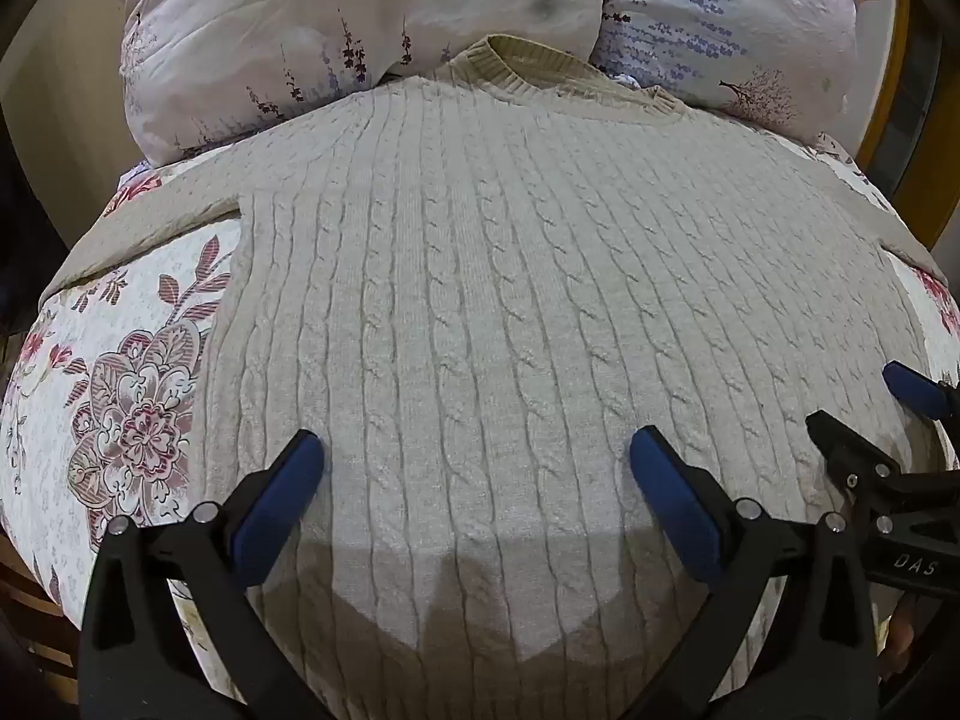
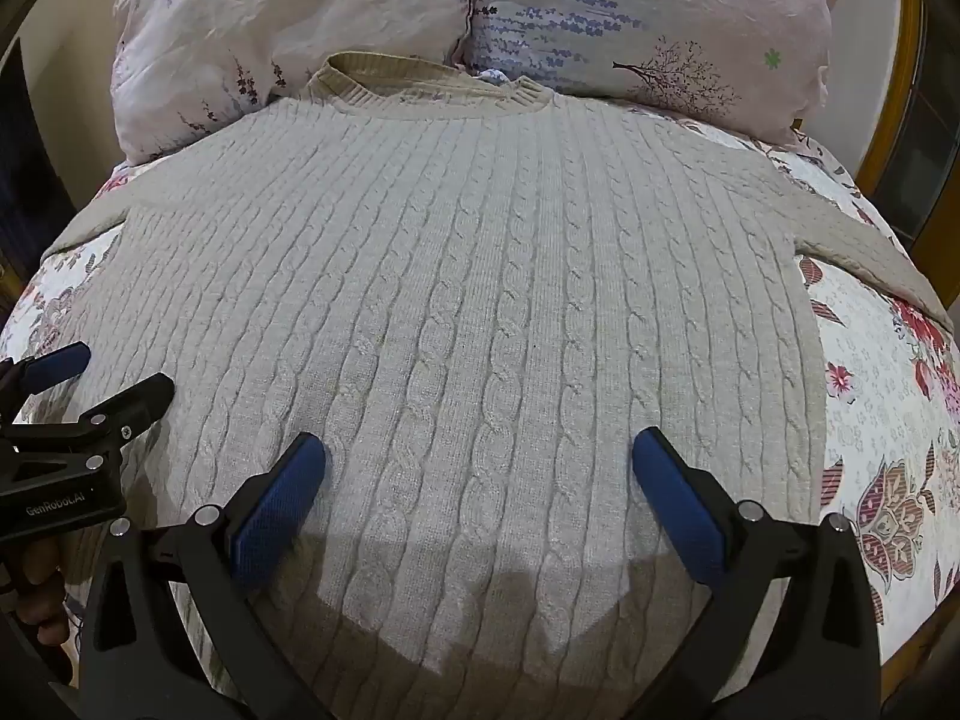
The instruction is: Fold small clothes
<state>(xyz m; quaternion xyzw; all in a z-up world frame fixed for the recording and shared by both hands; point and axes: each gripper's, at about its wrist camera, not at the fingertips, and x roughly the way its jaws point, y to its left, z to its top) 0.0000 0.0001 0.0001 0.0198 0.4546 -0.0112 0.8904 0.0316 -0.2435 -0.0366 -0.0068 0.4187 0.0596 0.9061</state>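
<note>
Cream cable-knit sweater [image 1: 480, 300] lies flat on our floral bedspread [image 1: 120, 390], collar near the far pillows [image 1: 360, 30]; our left gripper [image 1: 477, 462] hovers wide open, empty. From the right view, our right gripper [image 2: 480, 462] gapes likewise over the near hem.

Cream cable-knit sweater [image 2: 468, 276] flat on floral bedspread [image 2: 870, 396], right tongs [image 2: 480, 468] agape above.
</note>
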